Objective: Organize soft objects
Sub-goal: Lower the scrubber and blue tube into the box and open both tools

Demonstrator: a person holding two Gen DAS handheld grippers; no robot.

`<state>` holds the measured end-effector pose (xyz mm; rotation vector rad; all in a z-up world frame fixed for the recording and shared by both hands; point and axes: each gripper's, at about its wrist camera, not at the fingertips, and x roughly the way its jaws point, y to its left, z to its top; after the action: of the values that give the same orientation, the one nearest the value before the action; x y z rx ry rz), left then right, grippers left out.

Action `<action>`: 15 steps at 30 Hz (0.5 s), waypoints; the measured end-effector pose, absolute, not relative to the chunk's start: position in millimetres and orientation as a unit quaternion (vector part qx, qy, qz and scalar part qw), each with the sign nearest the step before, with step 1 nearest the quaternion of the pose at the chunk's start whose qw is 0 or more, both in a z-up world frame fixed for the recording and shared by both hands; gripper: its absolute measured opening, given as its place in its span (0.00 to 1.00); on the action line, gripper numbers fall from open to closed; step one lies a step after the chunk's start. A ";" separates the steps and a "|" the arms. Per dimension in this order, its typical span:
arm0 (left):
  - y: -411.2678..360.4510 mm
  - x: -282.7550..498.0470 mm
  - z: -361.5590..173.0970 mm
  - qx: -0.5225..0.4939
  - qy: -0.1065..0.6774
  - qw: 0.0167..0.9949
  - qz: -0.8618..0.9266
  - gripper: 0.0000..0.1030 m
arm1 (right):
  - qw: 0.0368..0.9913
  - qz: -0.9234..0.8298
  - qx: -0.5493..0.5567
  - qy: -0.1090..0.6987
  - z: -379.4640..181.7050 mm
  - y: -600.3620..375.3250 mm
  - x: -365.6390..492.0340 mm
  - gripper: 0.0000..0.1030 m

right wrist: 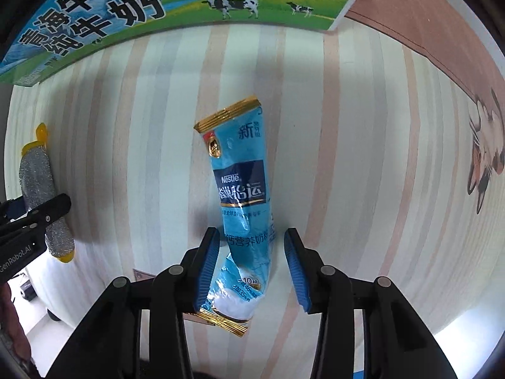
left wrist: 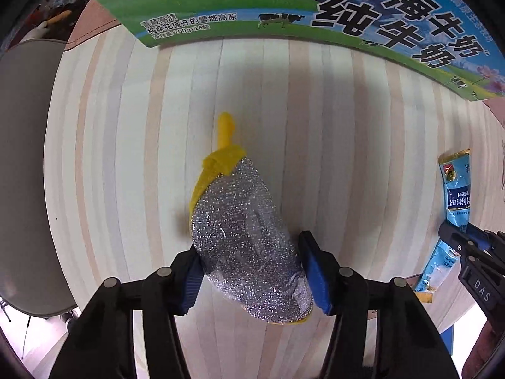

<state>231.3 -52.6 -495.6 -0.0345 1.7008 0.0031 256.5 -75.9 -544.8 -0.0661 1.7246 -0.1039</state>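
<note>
Left gripper (left wrist: 251,271): fingers close against the silver-mesh scrubber (left wrist: 246,237) on the striped table (left wrist: 126,126). Right gripper (right wrist: 252,268): fingers spread around the blue sachet (right wrist: 241,208), left pad touching. Squeeze both mid-body and gently, since soft goods deform. Behind stands the milk carton (left wrist: 284,6).

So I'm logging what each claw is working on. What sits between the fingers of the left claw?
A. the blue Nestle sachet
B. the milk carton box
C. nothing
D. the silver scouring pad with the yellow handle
D: in the left wrist view the left claw has its blue pads against both sides of the silver scouring pad, while the blue sachet lies between the right claw's open fingers.
</note>
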 end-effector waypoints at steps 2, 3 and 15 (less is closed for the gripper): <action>-24.1 240.7 -487.7 -0.016 0.752 0.659 0.002 0.50 | 0.651 -0.046 -0.029 0.757 -548.3 -65.9 258.1 0.27; -24.6 238.3 -487.0 -0.016 0.753 0.658 0.003 0.49 | 0.651 -0.044 -0.031 0.757 -548.7 -61.3 257.1 0.26; -36.7 239.4 -335.3 -0.042 0.670 0.737 -0.074 0.49 | 0.714 0.039 0.017 0.698 -425.8 -26.4 243.8 0.18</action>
<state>239.4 -36.7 -335.3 -0.0931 1.4713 -0.1621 243.8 -26.4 -425.8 0.0384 1.5473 0.0861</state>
